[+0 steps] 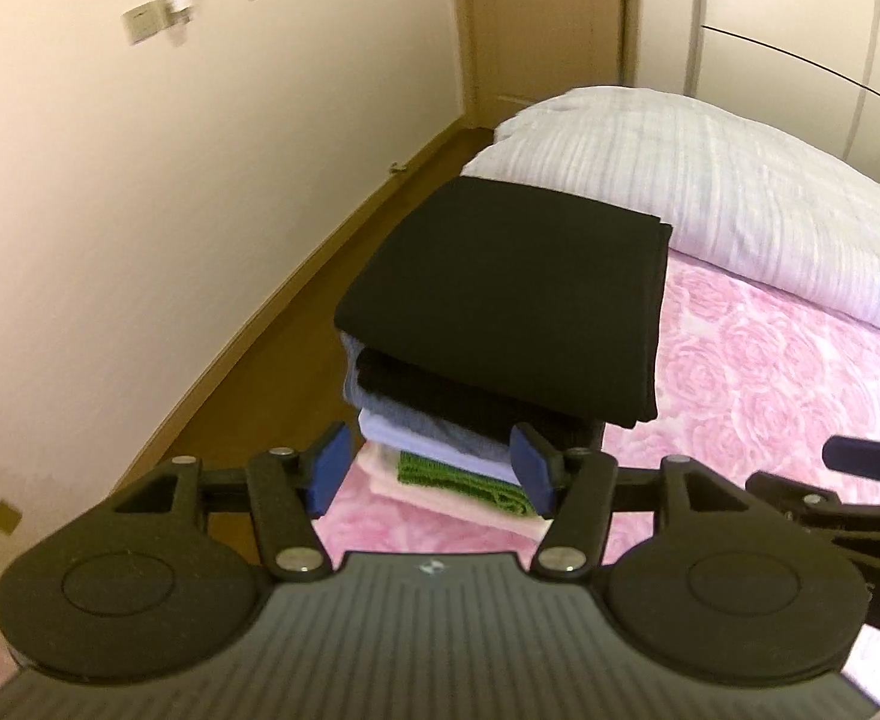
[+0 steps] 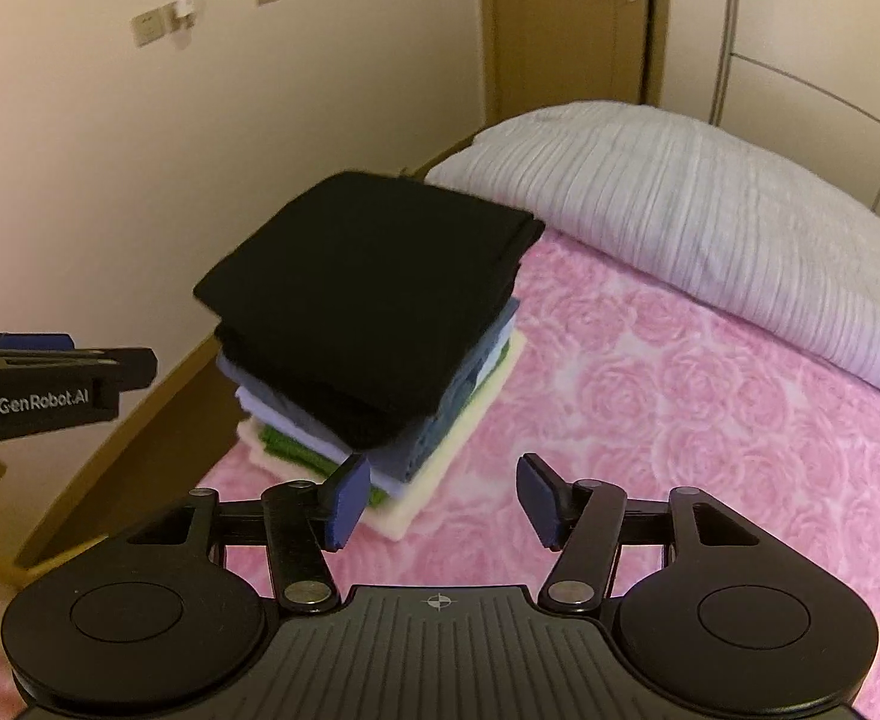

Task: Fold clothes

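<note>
A stack of folded clothes (image 1: 440, 444) sits on the pink rose-patterned bed (image 1: 769, 396) near its left edge. A folded black garment (image 1: 511, 288) lies on top; grey-blue, pale lavender, green and cream pieces show beneath. The same stack shows in the right wrist view (image 2: 380, 360), black garment (image 2: 374, 276) on top. My left gripper (image 1: 431, 468) is open and empty, hovering just in front of the stack. My right gripper (image 2: 445, 498) is open and empty, in front of the stack's near right corner. The left gripper also shows in the right wrist view (image 2: 50, 384), at the far left.
A white striped pillow (image 1: 709, 192) lies behind the stack at the bed's head. A wooden floor strip (image 1: 296, 312) runs between bed and cream wall. A door (image 1: 535, 18) and wardrobe panels (image 1: 799, 30) stand at the back.
</note>
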Tool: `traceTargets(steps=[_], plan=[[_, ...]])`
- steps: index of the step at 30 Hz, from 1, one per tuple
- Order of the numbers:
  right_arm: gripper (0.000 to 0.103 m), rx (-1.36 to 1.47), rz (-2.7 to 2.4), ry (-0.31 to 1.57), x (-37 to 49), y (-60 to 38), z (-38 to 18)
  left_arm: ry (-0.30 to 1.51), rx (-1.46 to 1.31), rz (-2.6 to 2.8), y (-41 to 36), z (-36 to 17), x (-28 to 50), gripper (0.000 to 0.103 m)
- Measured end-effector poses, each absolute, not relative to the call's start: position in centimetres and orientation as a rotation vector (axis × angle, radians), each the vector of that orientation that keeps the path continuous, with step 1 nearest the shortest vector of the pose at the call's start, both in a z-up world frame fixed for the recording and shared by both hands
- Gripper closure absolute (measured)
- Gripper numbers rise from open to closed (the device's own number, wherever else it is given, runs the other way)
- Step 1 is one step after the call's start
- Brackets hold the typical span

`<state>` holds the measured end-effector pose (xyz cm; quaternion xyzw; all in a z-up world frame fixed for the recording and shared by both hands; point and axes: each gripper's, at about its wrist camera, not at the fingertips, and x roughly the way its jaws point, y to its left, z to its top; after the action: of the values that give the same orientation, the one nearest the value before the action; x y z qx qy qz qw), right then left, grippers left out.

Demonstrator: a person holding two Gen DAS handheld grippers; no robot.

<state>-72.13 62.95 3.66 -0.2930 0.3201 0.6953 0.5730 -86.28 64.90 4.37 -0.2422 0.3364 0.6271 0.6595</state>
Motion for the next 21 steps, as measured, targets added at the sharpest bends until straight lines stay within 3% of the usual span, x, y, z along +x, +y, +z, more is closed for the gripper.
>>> traceTargets(steps=[21], plan=[[0.045,-0.885,1.864,0.765,-60.9,59.5,2.8,0.671,-0.728,1.702,53.9,4.0,-76.6,0.048]])
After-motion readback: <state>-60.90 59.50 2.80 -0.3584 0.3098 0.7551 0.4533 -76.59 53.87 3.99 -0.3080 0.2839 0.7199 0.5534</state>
